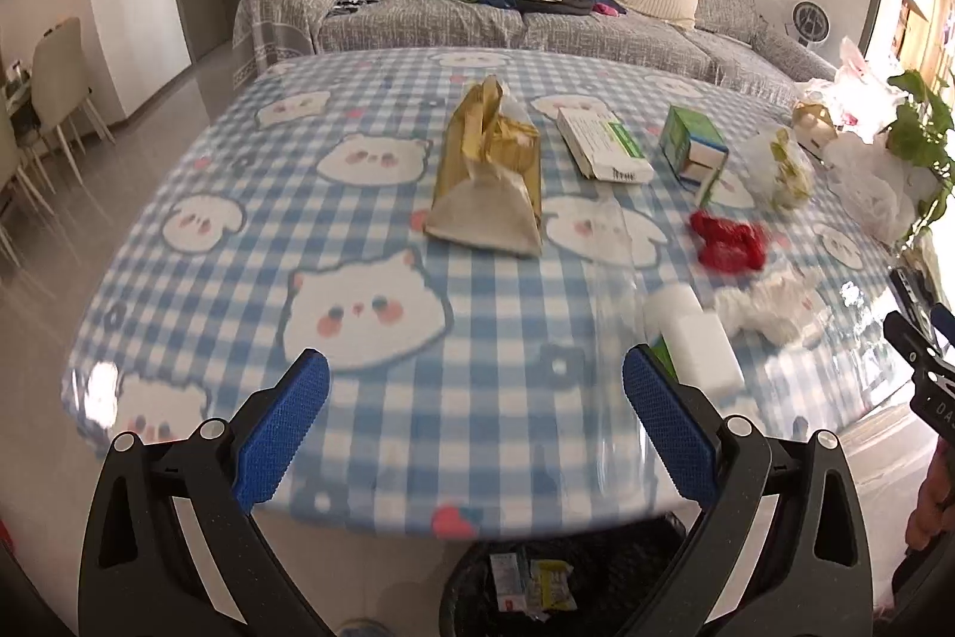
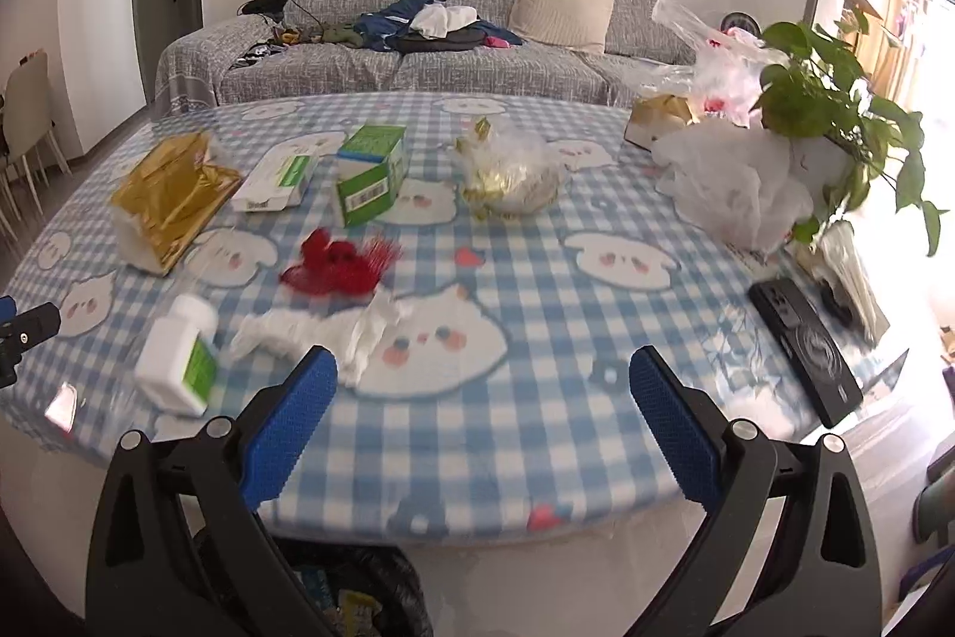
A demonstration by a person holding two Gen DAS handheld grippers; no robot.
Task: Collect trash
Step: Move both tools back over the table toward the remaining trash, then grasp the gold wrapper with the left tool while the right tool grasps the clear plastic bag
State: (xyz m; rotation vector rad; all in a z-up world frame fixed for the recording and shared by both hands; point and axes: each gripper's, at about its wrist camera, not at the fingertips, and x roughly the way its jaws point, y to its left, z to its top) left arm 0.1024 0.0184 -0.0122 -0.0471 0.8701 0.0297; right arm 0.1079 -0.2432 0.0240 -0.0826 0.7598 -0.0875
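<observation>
Both tongs open and empty at the near edge of the tabletop, trash spread ahead of them.

The tabletop carries the litter, and the bin sits on the floor below its near edge (already holding a few wrappers). Largest, the gold bag lies mid-table, well beyond the left tongs. Nearer, the white bottle lies on its side at the near-left edge, long axis running away from that edge, close to the left tongs' right finger. Smallest, the crumpled tissue lies just ahead of the right tongs, touching the left fingertip's line; the right looks nearer to it.
</observation>
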